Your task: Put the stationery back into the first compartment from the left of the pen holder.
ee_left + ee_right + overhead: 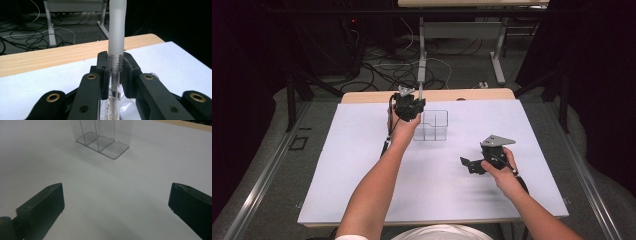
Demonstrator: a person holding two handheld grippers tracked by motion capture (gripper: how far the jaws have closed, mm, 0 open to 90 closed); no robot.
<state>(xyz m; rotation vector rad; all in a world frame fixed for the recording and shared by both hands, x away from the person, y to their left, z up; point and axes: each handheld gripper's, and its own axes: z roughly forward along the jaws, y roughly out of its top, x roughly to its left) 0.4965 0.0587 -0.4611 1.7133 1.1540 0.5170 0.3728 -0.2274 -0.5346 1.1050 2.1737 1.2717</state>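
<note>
My left gripper (411, 106) is held over the far middle of the white table (362, 170). It is shut on an upright pen-like tube (420, 94) with a clear barrel. In the left gripper view both jaws of the left gripper (115, 65) press the tube (116, 32) just under its frosted white cap. A clear plastic box with dividers (433, 125) stands just to the right of that hand. My right gripper (469, 165) hovers low at the right, open, jaws pointing left. In the right gripper view the right gripper (115, 202) is spread wide around nothing, with the box (105, 140) farther ahead.
A strip of bare wooden tabletop (447, 94) runs along the far edge beyond the white sheet. Behind it lie floor cables (382, 70) and another table's metal legs (498, 55). Dark frame bars (291, 100) flank the table.
</note>
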